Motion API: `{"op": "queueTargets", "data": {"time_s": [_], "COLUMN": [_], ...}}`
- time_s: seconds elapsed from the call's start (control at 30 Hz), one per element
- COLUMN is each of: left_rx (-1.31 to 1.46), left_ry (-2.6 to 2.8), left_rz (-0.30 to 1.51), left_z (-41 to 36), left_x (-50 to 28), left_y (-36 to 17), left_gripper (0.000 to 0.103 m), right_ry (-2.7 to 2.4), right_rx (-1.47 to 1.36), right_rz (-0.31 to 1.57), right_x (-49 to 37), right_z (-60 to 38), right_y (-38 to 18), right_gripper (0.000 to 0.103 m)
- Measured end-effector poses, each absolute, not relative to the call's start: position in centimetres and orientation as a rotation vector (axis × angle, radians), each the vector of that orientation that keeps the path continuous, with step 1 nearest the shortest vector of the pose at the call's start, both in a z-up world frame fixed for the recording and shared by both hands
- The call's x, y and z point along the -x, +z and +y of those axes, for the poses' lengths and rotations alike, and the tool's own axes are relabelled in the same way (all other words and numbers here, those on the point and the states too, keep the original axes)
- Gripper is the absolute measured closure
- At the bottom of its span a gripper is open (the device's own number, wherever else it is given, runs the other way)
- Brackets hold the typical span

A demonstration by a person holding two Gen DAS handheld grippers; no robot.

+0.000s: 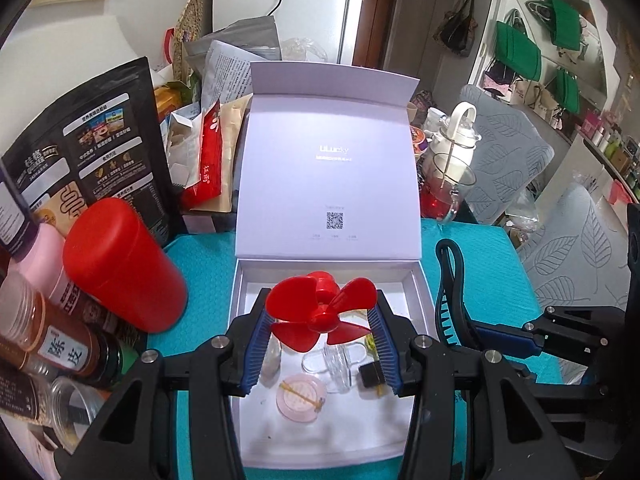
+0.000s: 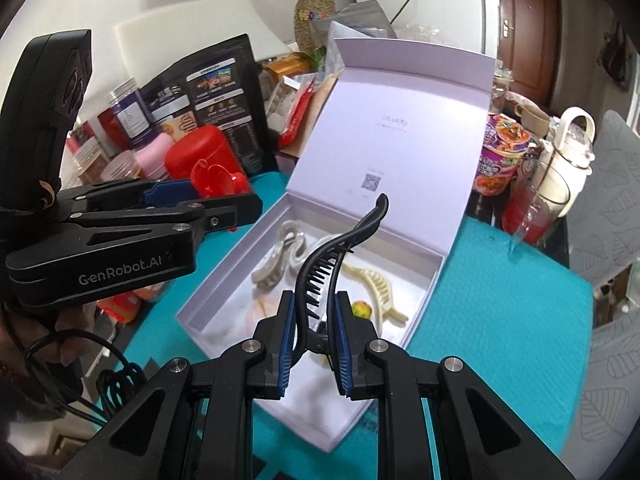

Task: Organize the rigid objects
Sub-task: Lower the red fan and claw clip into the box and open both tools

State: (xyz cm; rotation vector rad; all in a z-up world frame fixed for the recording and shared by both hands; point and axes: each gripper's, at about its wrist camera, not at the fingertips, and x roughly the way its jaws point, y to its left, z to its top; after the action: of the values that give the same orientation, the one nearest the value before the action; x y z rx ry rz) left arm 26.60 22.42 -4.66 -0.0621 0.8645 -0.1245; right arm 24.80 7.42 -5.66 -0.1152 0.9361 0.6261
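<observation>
We're holding the last two over the white box [image 2: 420, 276]: left gripper [image 1: 322, 344] pinching red fan [image 1: 320, 308], right gripper [image 2: 310, 344] pinching black hair claw [image 2: 332, 256]. Several clips are already lying inside; both are awaiting drop.

Box [image 1: 420, 280] on mat [image 1: 480, 252] — canister [image 1: 124, 264] left, chairs [image 1: 504, 152] right, packets [image 1: 116, 152] behind.

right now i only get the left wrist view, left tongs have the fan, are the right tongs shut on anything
Observer: Yes, the right tongs are shut on a black hair claw, its tip pointing up.
Operator: any other claws in the box
Observer: Two lie on the floor of the box: a cream claw and a grey claw.
Operator: which one is nearer the lid
Observer: The grey claw.
</observation>
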Motion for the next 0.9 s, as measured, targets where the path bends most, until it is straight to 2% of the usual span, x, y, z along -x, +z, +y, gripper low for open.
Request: {"op": "queueTargets", "data": {"time_s": [0.43,0.9], "left_rx": [0.027,0.028], "left_ry": [-0.146,-0.179], "left_rz": [0.874,0.956], "left_z": [22.4,21.1], "left_x": [-31.2,-32.7], "left_y": [-7.4,-11.5], "left_gripper": [0.056,0.056], "right_ry": [0.618,0.592], "right_rx": [0.110,0.118], "right_rz": [0.962,1.026], "right_x": [-29.5,-31.3], "right_z": [8.5,8.5], "right_y": [-9.3,-13.1], "right_gripper": [0.084,0.084]}}
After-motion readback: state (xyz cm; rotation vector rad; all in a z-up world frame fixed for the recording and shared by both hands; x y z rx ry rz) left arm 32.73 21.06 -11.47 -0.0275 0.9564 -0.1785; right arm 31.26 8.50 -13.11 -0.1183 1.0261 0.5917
